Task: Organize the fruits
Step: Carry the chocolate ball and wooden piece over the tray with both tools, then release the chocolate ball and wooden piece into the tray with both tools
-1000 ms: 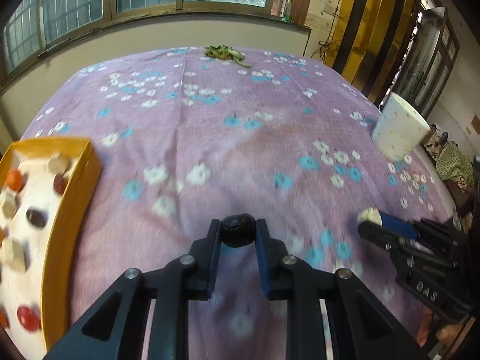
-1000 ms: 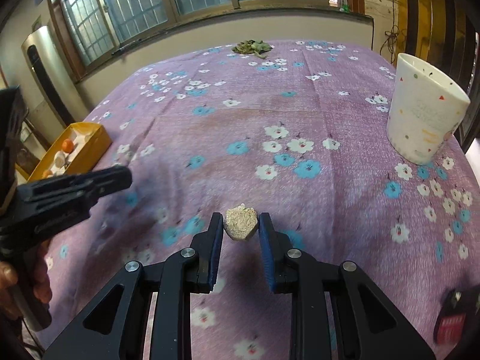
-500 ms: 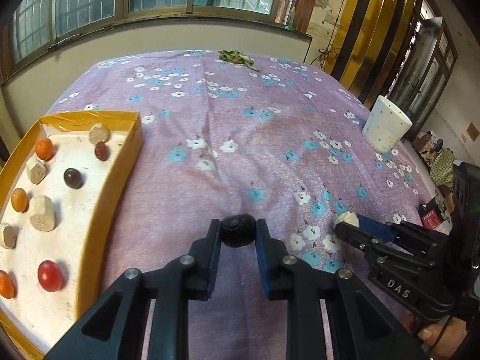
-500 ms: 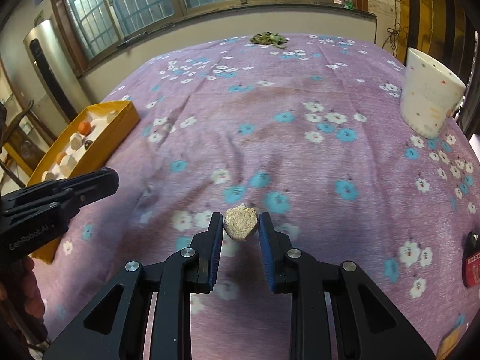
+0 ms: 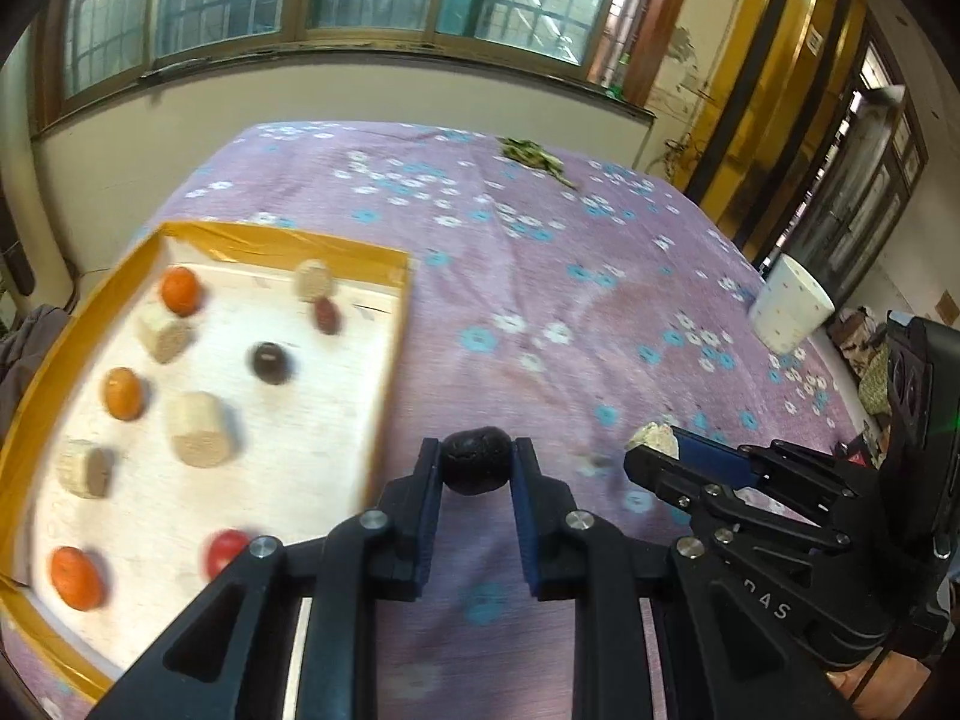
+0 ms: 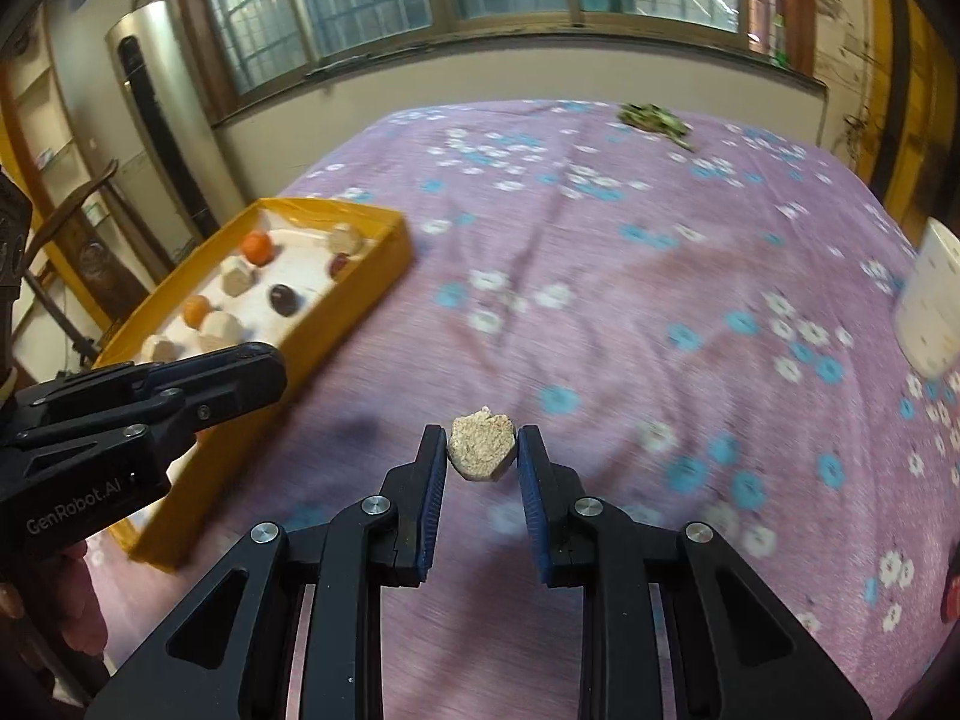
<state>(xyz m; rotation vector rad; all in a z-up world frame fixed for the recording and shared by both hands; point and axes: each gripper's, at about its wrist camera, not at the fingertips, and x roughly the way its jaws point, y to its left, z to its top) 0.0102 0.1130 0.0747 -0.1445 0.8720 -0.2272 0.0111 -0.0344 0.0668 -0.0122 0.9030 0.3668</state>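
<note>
My left gripper (image 5: 476, 461) is shut on a dark round fruit (image 5: 476, 459) and holds it above the purple cloth, just right of the yellow tray (image 5: 393, 354). My right gripper (image 6: 482, 445) is shut on a beige rough chunk (image 6: 482, 445), also above the cloth; it shows in the left wrist view (image 5: 654, 438) to the right. The tray holds several fruits: orange ones (image 5: 179, 290), a dark one (image 5: 270, 362), red ones (image 5: 225, 552) and beige chunks (image 5: 198, 429). In the right wrist view the tray (image 6: 366, 276) lies to the left, beyond the left gripper (image 6: 264, 366).
A white dotted cup (image 5: 789, 312) stands at the table's right side; it shows at the right edge of the right wrist view (image 6: 933, 306). A pile of green leaves (image 5: 531, 153) lies at the far edge. The flowered purple cloth (image 6: 600, 276) covers the table.
Both grippers have moved left toward the tray with their loads still held. The tray now fills much more of the left wrist view; the cup has slid to the right.
</note>
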